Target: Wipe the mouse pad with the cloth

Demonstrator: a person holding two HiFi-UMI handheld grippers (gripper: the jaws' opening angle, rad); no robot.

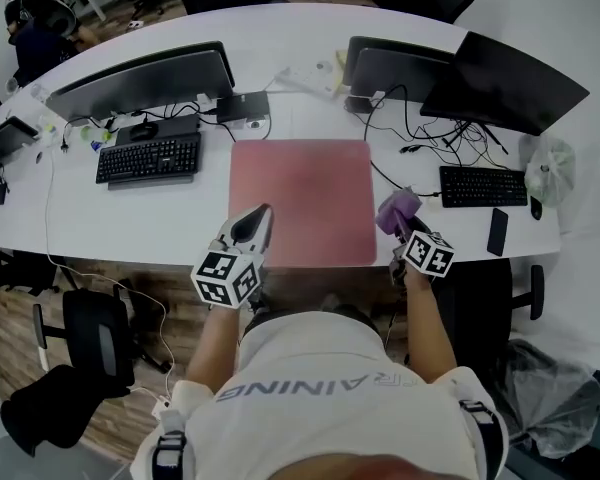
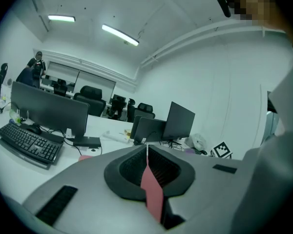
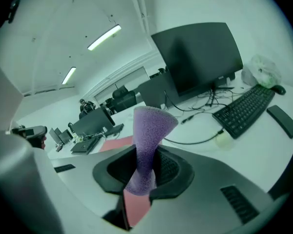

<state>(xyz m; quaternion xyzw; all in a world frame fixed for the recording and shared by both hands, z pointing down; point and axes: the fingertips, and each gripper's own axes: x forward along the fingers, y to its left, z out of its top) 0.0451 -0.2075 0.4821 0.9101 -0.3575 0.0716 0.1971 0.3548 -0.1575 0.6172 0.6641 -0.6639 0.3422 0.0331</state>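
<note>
A pink mouse pad [image 1: 300, 198] lies flat in the middle of the white desk [image 1: 160, 228], and it also shows as the mouse pad [image 3: 118, 143] beyond the right jaws. My right gripper [image 1: 402, 226] hovers just off the pad's right edge, shut on a purple cloth [image 1: 397, 210]. In the right gripper view the cloth [image 3: 149, 130] stands up out of the closed right gripper [image 3: 146, 155]. My left gripper [image 1: 262, 216] is over the pad's near left corner. In its own view the left gripper [image 2: 146, 147] has its jaw tips together, nothing held, with pink showing through the slit.
A black keyboard [image 1: 148, 158] and monitor [image 1: 145, 81] sit left of the pad. A second keyboard [image 1: 482, 185], a phone [image 1: 497, 231], tangled cables [image 1: 425, 128] and a monitor [image 1: 502, 80] are on the right. An office chair [image 1: 95, 333] stands at the near left.
</note>
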